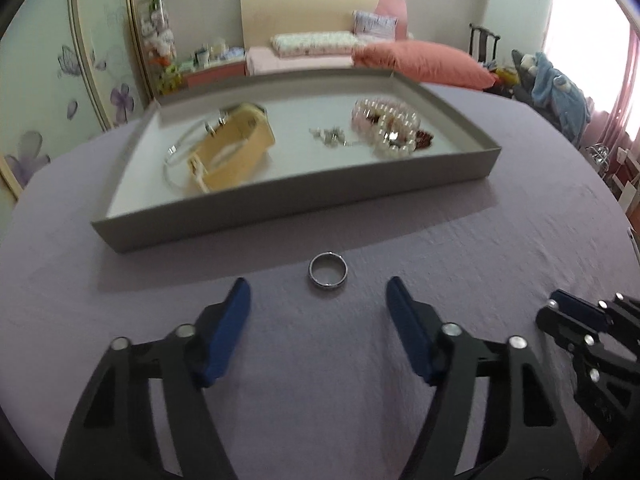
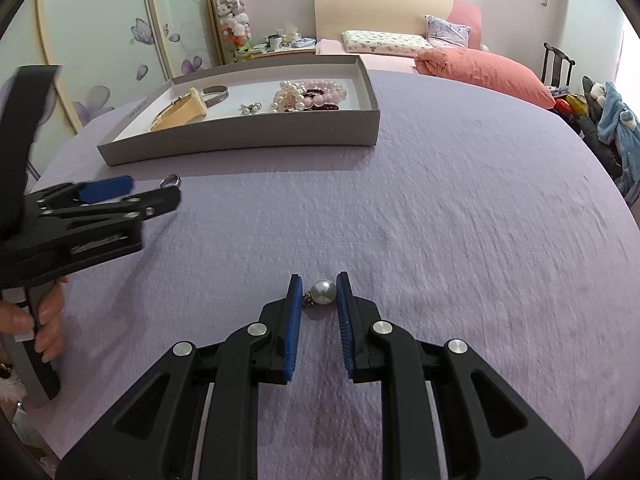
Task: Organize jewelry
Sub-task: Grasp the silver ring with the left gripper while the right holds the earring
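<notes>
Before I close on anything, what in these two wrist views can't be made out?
- Left wrist view: the small silver trinkets in the shallow grey cardboard tray are blurred and too small to identify.
- Right wrist view: the silver metal ring on the lilac bedspread is partly hidden behind the left gripper.
- Right wrist view: whether the right gripper's blue pads touch the grey pearl pendant is unclear.

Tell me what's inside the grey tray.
The grey tray holds a beige band, a silver bangle, a small silver piece and pearl and pink bracelets. Anything beneath the bracelet pile is hidden.
</notes>
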`<state>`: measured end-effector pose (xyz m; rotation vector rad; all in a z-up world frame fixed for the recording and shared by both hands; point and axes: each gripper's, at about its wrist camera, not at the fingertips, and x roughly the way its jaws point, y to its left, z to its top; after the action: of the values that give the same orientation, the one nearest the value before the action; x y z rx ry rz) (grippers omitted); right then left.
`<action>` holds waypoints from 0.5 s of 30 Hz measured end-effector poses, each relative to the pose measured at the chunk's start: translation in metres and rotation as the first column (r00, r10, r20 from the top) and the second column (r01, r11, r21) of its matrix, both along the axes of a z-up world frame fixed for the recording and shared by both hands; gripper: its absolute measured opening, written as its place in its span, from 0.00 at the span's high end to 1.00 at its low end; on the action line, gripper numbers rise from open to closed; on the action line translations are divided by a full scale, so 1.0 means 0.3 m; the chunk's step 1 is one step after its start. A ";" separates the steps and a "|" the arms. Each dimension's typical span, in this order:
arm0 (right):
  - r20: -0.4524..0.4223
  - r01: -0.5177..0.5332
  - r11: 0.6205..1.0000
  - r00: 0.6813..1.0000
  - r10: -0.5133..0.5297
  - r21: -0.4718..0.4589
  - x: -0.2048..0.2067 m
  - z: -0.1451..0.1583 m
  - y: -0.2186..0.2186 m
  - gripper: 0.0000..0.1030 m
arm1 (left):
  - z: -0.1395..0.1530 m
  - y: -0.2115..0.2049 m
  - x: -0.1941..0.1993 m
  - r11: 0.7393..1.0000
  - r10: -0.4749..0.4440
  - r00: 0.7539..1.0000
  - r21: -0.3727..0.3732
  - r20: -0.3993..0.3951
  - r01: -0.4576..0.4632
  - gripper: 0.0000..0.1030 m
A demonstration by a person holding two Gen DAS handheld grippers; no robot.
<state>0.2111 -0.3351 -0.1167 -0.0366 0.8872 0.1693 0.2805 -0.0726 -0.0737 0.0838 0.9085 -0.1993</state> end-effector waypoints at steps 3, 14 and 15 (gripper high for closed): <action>0.001 0.000 1.000 1.000 0.000 0.003 0.003 0.001 -0.004 0.82 | -0.001 -0.013 0.020 1.000 0.012 1.000 -0.009 0.000 -0.012 0.42; 0.001 0.001 1.000 1.000 -0.001 0.000 0.002 0.001 -0.006 0.82 | 0.009 0.015 0.025 0.999 0.040 0.999 -0.001 0.015 -0.040 0.79; 0.001 0.002 1.000 1.000 -0.002 0.000 0.003 0.001 -0.006 0.82 | 0.010 0.027 0.022 0.999 0.045 0.999 -0.003 0.015 -0.045 0.79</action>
<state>0.2119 -0.3367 -0.1163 -0.0359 0.8863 0.1670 0.2870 -0.0645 -0.0708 0.0625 0.8941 -0.1581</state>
